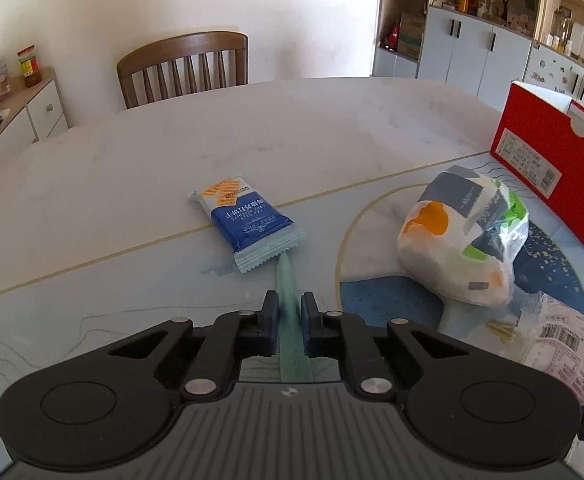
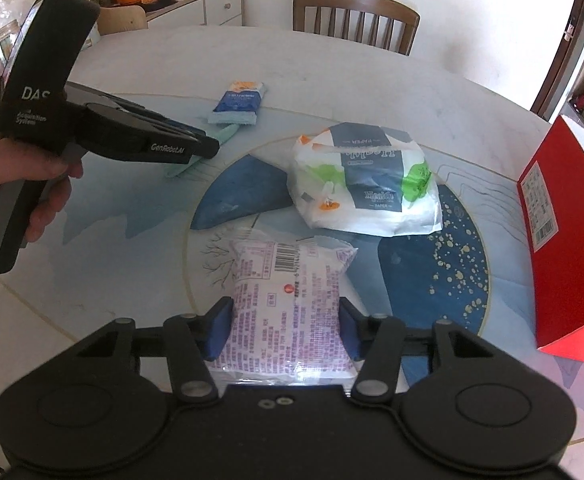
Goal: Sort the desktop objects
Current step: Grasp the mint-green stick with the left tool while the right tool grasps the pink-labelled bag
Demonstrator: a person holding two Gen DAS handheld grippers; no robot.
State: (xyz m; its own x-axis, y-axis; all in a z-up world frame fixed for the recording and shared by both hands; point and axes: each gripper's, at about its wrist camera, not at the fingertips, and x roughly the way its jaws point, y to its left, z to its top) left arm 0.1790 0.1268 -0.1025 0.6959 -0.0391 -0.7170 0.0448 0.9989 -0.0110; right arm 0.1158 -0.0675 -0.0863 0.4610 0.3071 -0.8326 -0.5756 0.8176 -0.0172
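My left gripper (image 1: 290, 300) is shut on a thin pale-green strip (image 1: 287, 276) that lies on the table and points toward a blue and orange biscuit packet (image 1: 244, 216). In the right wrist view that same gripper (image 2: 212, 146) is held by a hand at the left, with the green strip (image 2: 228, 133) sticking out past its tips. My right gripper (image 2: 285, 312) has its blue pads pressed on both sides of a white packet with pink print and a barcode (image 2: 288, 296). A soft pack of paper tissues (image 2: 366, 180) lies just beyond it.
An open red box (image 2: 564, 248) stands at the right edge of the round table (image 1: 332, 120). A wooden chair (image 1: 184, 68) is at the far side. A white sideboard (image 1: 40, 104) with snack bags and jars stands at the left, and cupboards (image 1: 472, 48) at the back right.
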